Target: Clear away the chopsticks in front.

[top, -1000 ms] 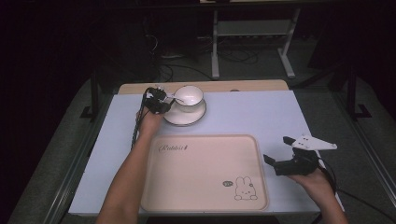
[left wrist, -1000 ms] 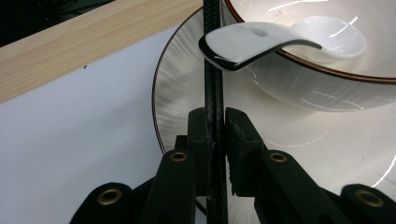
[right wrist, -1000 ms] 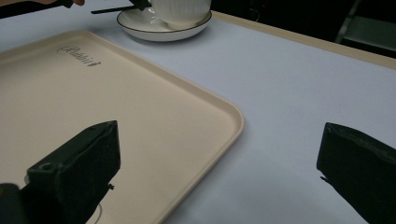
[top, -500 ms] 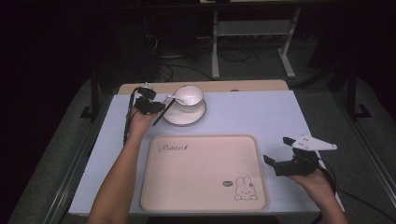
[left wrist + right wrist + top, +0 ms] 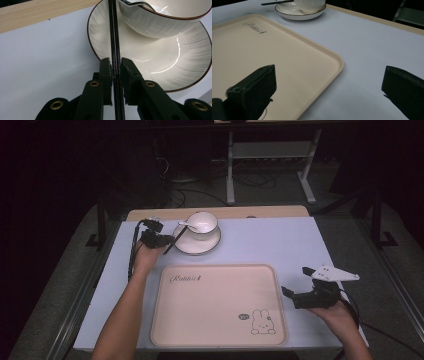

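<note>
One chopstick (image 5: 115, 37) pinched in left gripper (image 5: 115, 65)

Our left tongs (image 5: 167, 242) have drawn back leftward from the saucer (image 5: 197, 245), their jaws just closing further on the thin black stick (image 5: 115, 53).

Dark room, grey floor (image 5: 60, 285), metal stand (image 5: 270, 157)
</note>
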`<act>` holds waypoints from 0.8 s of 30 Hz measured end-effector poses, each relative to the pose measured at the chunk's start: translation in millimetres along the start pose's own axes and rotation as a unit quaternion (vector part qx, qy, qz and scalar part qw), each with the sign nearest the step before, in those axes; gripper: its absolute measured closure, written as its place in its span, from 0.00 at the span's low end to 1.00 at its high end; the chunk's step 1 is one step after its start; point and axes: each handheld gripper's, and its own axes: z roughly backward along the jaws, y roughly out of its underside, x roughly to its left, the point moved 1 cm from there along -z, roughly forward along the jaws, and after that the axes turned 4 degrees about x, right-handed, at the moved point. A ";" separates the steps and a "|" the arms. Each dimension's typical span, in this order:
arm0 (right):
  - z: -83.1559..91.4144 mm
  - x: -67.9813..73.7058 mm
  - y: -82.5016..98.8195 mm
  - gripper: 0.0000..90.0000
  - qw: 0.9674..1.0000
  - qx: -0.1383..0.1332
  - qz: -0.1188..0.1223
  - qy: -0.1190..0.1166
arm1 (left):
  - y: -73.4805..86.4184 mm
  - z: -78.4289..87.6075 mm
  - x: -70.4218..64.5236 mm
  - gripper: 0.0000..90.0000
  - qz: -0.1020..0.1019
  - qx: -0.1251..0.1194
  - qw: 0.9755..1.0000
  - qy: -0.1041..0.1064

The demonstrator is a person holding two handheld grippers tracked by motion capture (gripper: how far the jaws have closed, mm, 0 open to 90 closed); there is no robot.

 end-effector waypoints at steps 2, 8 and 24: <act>-0.3 -0.1 0.1 0.00 1.000 0.001 0.000 0.000 | 0.9 -0.7 0.3 0.88 0.000 0.001 1.000 -0.001; -0.2 0.5 0.3 0.00 1.000 0.002 0.002 -0.002 | 4.6 -3.9 1.1 0.89 0.005 0.007 1.000 -0.004; -0.3 0.5 0.5 0.00 1.000 0.003 0.002 -0.002 | 16.2 -10.2 6.6 0.95 0.018 0.019 1.000 0.000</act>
